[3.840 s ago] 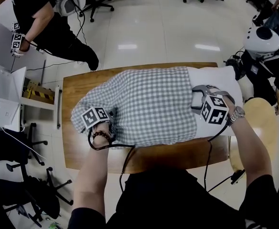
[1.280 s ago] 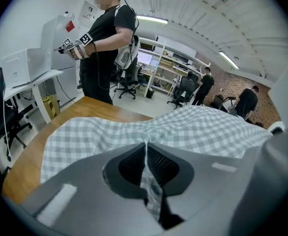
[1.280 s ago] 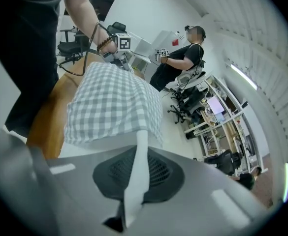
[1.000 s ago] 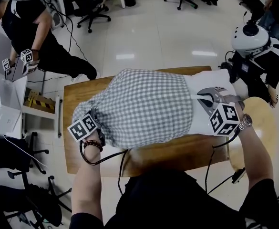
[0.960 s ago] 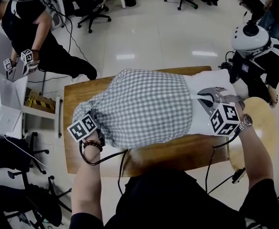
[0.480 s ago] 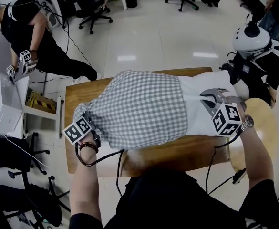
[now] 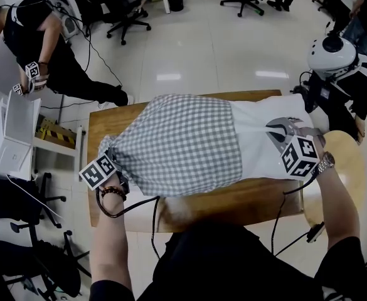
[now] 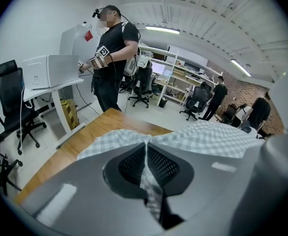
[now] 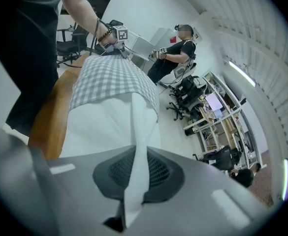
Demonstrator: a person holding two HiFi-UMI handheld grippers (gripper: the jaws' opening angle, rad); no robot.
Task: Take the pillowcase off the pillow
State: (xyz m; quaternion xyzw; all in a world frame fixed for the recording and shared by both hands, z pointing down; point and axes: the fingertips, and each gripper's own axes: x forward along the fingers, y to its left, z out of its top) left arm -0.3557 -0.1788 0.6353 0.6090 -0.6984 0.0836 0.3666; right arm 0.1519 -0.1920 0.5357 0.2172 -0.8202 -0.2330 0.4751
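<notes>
Steadiness matters: left tool (image 8: 146,154), clamped on the checked pillowcase (image 7: 183,143), should pull straight away while right tool (image 9: 136,168), pinching the white pillow (image 7: 255,146), anchors it.

The pillow (image 7: 261,146) lies across the tabletop (image 7: 233,200); the pillowcase (image 7: 183,144) covers its left part, its right end sticking out

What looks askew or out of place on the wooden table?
Nothing is spilled or damaged. The grey-and-white checked pillowcase covers only part of the white pillow, whose bare end sticks out on the right; that fits the task.
</notes>
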